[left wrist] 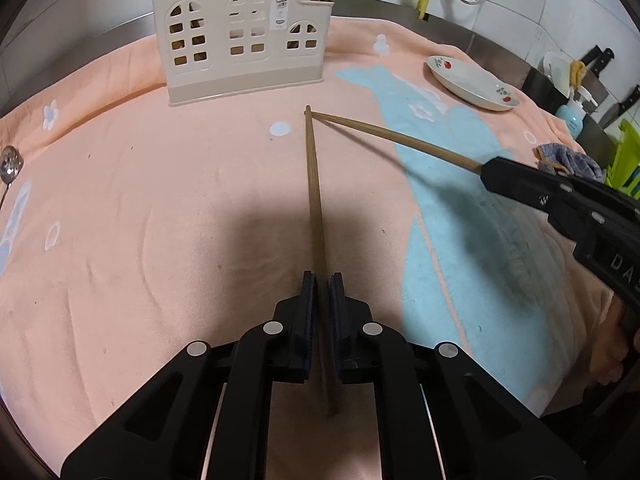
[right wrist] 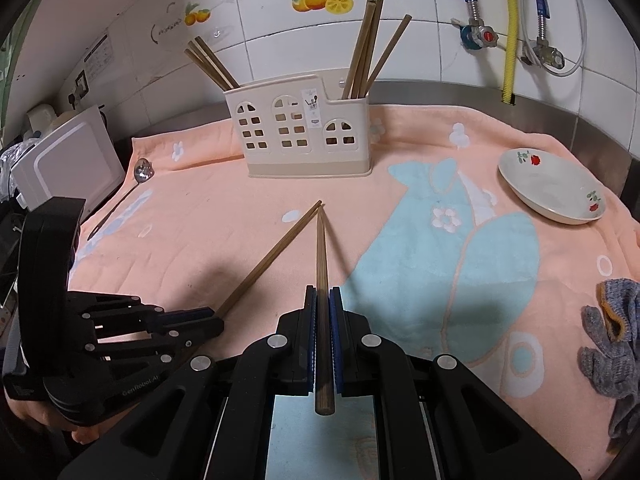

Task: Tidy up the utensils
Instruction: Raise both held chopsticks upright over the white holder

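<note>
Clamping one chopstick each, the two grippers hold their sticks out over the peach towel (right wrist: 224, 216) so that the far tips meet, touching or nearly so, in front of the utensil holder (right wrist: 304, 136). The left gripper (left wrist: 322, 280) is closed on the left chopstick (left wrist: 314, 184), which runs straight ahead from its pads; the right gripper (right wrist: 323, 294) is closed on the right chopstick (right wrist: 321, 256), whose blunt end sticks out behind the jaws. Both sticks slope down toward the cloth, and whether the tips rest on it cannot be told. The holder stands upright just beyond the tips, with other chopsticks already leaning in its left and right ends. A spoon (right wrist: 140, 172) lies near the towel's left edge, a flowered dish (right wrist: 552, 192) sits to the right, and a grey glove (right wrist: 612, 340) lies at the near right. The likely trouble is the crossing tips: if either hand swings toward the holder, one stick could lever the other and twist it in its pads. Each stick is pinched near one end only, so a knock against the holder's rim could tilt it or tip the light holder.
</note>
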### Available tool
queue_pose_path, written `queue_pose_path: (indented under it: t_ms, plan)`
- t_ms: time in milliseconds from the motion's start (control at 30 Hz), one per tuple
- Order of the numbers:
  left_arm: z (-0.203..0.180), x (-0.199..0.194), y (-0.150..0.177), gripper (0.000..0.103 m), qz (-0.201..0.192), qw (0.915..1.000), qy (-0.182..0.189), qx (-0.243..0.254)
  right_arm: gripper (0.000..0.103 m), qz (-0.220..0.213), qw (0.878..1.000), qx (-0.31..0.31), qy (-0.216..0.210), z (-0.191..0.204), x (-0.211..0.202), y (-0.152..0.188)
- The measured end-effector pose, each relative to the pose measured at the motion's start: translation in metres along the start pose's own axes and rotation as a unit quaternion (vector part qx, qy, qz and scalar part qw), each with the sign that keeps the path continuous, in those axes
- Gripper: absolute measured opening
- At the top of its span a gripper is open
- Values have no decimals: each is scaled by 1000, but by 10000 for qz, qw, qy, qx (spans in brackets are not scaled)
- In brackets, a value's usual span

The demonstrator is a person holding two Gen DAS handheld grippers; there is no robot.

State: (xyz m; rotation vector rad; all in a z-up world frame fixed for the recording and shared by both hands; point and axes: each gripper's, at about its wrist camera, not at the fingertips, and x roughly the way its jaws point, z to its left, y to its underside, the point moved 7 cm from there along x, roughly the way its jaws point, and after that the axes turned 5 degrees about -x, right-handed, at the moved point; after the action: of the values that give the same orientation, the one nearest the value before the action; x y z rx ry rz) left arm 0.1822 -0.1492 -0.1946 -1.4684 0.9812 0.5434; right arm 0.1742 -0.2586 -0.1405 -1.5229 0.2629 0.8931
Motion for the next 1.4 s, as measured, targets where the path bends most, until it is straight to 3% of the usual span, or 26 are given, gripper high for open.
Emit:
queue_pose_path:
  t_ms: [200,500,1167,1400]
  plan:
    - [2,-11,-7,6,-115,9999,46,55,6,-109,9999,-57,60,1,-9,-11]
    - [25,-64,-49,5,-834,9965,-1,42,6,-447,9989,-95,70,0,-28,-49]
    - [54,-121,-157,5,-1595,9868,231,149,6,-714,9946,-754,-31,17,-57,-177]
    - [52,-159,-210,5,-2075,9775,194,311,6,-771,9931,-880,6,13,-68,-219]
